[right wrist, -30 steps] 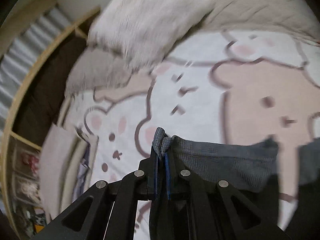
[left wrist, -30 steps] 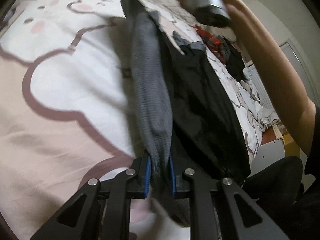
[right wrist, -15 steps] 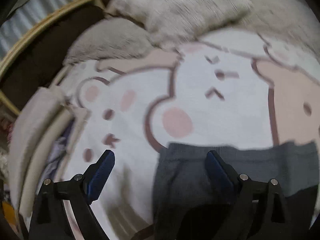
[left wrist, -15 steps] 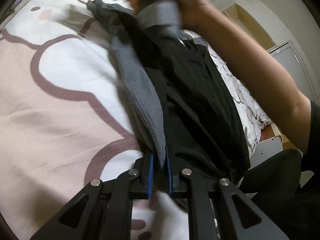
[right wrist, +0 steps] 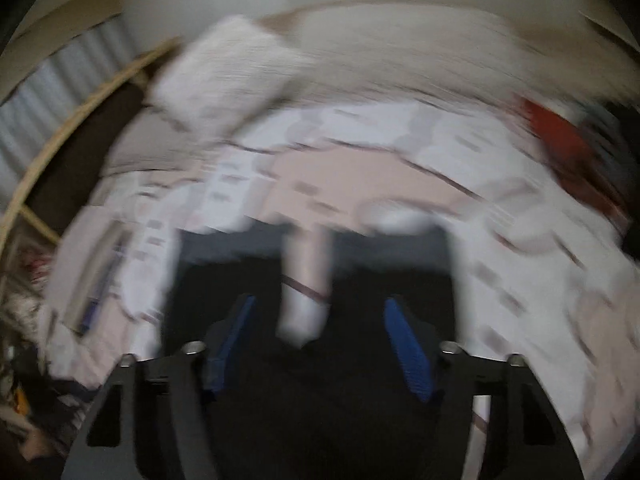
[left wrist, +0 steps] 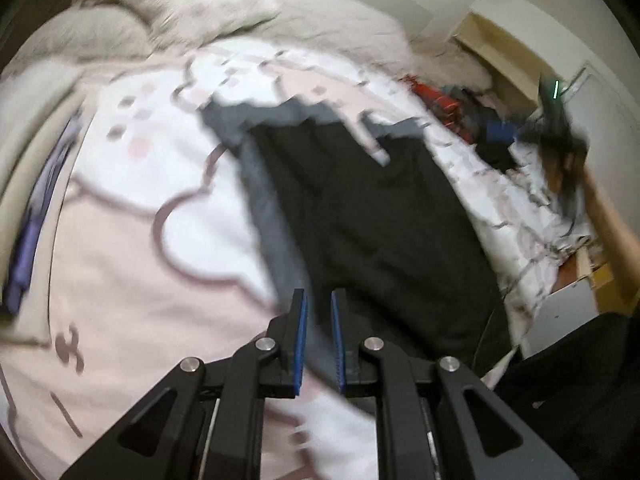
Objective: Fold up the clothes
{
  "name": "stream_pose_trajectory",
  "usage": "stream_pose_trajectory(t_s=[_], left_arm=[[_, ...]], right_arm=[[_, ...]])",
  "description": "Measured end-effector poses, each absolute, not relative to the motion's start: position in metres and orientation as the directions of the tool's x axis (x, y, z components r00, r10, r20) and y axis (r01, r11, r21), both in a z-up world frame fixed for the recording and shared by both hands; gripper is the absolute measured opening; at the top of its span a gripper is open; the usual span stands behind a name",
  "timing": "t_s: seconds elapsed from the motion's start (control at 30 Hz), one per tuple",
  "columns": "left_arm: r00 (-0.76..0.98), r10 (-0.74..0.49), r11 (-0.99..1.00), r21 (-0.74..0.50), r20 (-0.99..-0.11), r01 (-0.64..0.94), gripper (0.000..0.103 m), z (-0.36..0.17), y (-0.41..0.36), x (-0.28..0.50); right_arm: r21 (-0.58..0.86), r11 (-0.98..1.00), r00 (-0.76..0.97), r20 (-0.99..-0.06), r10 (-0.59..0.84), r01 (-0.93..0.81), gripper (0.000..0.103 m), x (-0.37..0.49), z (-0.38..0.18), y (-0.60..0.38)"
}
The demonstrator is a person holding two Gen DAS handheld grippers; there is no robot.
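Garment under inspection: black trousers (left wrist: 372, 220) with grey cuffs, lying on the cartoon-print bed cover (left wrist: 120, 264), centre of the left wrist frame, the two legs running side by side toward the upper part of the frame with a strip of cover showing between the cuffs. No crosswise fold is visible; judged as laid out lengthwise only, so the folding proper remains to be done.

Left claw (left wrist: 318, 340): blue pads nearly pressed together at lower centre; blurred grey cloth shows in the gap, but whether it is pinched cannot be told.

Right claw (right wrist: 320, 344): spread; its jaws have just been closing, nothing between them, the trousers lying below.

A heap of other clothes (left wrist: 460, 116) sits at upper right, apparently unfolded. Both frames are heavily blurred
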State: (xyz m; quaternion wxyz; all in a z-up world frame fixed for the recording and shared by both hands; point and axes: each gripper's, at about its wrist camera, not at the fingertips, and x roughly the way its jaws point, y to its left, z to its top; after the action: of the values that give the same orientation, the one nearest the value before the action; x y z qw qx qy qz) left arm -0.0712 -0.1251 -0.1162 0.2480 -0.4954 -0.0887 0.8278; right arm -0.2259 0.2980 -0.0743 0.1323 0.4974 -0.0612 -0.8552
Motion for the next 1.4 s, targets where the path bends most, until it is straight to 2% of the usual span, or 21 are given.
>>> stream_pose_trajectory(t_s=[0.03, 0.1, 0.2, 0.33, 0.57, 0.83, 0.93, 1.07, 1.1, 1.13, 1.17, 1.27, 1.33, 1.4], left_arm=[[-0.386, 0.507, -0.855, -0.392, -0.771, -0.339, 0.019, -0.106, -0.114, -0.076], [-0.382, 0.521, -0.843, -0.390, -0.764, -0.369, 0.041, -0.088, -0.092, -0.085], [-0.352, 0.542, -0.817, -0.380, -0.763, -0.434, 0.041, -0.064, -0.038, -0.097], [-0.308, 0.564, -0.780, -0.373, -0.766, -0.502, 0.041, -0.045, 0.039, -0.112], [-0.245, 0.570, -0.749, -0.374, -0.784, -0.546, 0.041, -0.058, 0.129, -0.140], [-0.206, 0.502, -0.805, -0.367, -0.840, -0.466, 0.041, -0.088, 0.119, -0.156], [-0.214, 0.484, -0.830, -0.368, -0.848, -0.420, 0.041, -0.095, 0.105, -0.164], [-0.229, 0.485, -0.838, -0.375, -0.844, -0.396, 0.041, -0.098, 0.093, -0.172], [-0.231, 0.488, -0.837, -0.377, -0.842, -0.397, 0.041, -0.098, 0.092, -0.173], [-0.233, 0.492, -0.835, -0.379, -0.839, -0.398, 0.041, -0.097, 0.091, -0.174], [-0.234, 0.497, -0.833, -0.383, -0.836, -0.400, 0.041, -0.096, 0.091, -0.175], [-0.247, 0.511, -0.825, -0.389, -0.824, -0.409, 0.041, -0.091, 0.091, -0.179], [-0.259, 0.518, -0.821, -0.389, -0.816, -0.418, 0.041, -0.088, 0.090, -0.180], [-0.268, 0.520, -0.819, -0.384, -0.811, -0.426, 0.041, -0.086, 0.089, -0.181]], right_arm=[[0.251, -0.961, -0.462, -0.842, -0.277, 0.120, 0.060, -0.215, -0.084, 0.322], [0.278, -0.960, -0.445, -0.856, -0.262, 0.030, 0.060, -0.193, -0.105, 0.368], [0.369, -0.928, -0.433, -0.846, -0.311, -0.055, 0.058, -0.161, -0.143, 0.414], [0.495, -0.865, -0.391, -0.814, -0.429, -0.082, 0.058, -0.142, -0.191, 0.433], [0.640, -0.763, -0.428, -0.717, -0.550, -0.093, 0.058, -0.184, -0.226, 0.446], [0.695, -0.715, -0.447, -0.667, -0.597, -0.082, 0.058, -0.288, -0.248, 0.457], [0.671, -0.740, -0.451, -0.675, -0.584, -0.045, 0.058, -0.321, -0.249, 0.448], [0.551, -0.833, -0.442, -0.735, -0.515, 0.055, 0.058, -0.352, -0.245, 0.419], [0.522, -0.848, -0.437, -0.745, -0.505, 0.091, 0.048, -0.355, -0.243, 0.410], [0.508, -0.850, -0.415, -0.750, -0.516, 0.139, 0.034, -0.356, -0.243, 0.400], [0.497, -0.849, -0.390, -0.756, -0.526, 0.181, 0.007, -0.357, -0.242, 0.390], [0.444, -0.867, -0.398, -0.770, -0.499, 0.228, 0.007, -0.350, -0.234, 0.381], [0.448, -0.870, -0.479, -0.729, -0.489, 0.205, 0.007, -0.343, -0.216, 0.395], [0.512, -0.847, -0.580, -0.648, -0.493, 0.147, 0.004, -0.339, -0.197, 0.426]])
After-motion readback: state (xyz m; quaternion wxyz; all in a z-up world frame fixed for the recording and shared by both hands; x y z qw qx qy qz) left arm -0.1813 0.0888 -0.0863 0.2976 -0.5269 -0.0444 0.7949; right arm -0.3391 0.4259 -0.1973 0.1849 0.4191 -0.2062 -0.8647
